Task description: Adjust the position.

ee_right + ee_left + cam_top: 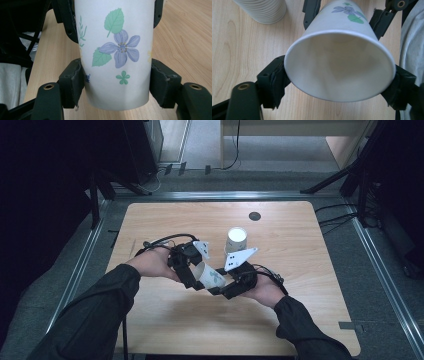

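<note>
A white paper cup (210, 276) printed with purple flowers and green leaves is held on its side above the wooden table (300, 270), between both grippers. My left gripper (199, 275) has its pads on either side of the cup's wide open rim (337, 97), which faces its camera. From the other end, my right gripper (222, 285) is shut on the cup's narrower lower wall (116, 75). The right gripper's jaws stand beside the cup at the top of the left gripper view. The person's hands hold both grippers close together.
A stack of ribbed white paper cups (236, 240) stands upright on the table just beyond the grippers, also seen as the stack (262, 10). A dark round cap (254, 216) sits in the tabletop near its far edge. Bare wood lies to the left, right and front.
</note>
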Action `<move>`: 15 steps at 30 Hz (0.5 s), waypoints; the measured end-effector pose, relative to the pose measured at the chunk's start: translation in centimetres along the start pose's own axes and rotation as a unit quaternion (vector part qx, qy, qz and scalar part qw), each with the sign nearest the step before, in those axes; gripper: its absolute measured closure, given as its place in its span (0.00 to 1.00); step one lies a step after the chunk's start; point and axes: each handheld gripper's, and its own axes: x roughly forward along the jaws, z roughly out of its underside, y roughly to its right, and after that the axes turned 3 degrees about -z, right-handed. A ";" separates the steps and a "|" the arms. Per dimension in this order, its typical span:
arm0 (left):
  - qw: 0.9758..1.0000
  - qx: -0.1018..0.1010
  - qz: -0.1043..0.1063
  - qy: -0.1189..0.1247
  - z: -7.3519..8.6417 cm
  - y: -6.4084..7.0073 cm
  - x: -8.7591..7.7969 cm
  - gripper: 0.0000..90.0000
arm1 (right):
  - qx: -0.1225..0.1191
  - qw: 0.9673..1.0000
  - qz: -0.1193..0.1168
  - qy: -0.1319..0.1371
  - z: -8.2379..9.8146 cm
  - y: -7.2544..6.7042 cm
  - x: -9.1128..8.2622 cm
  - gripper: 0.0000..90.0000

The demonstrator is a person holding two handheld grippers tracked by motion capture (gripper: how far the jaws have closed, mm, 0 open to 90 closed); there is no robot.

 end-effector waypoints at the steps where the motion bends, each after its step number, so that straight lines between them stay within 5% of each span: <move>1: 1.000 -0.001 -0.002 0.001 0.0 0.0 0.0 0.19 | 0.000 1.000 -0.001 0.000 0.0 0.0 -0.1 0.38; 15: 0.997 -0.028 -0.003 0.070 1.5 -0.4 -0.7 0.11 | -0.001 1.000 0.009 0.015 0.0 0.1 -1.3 0.38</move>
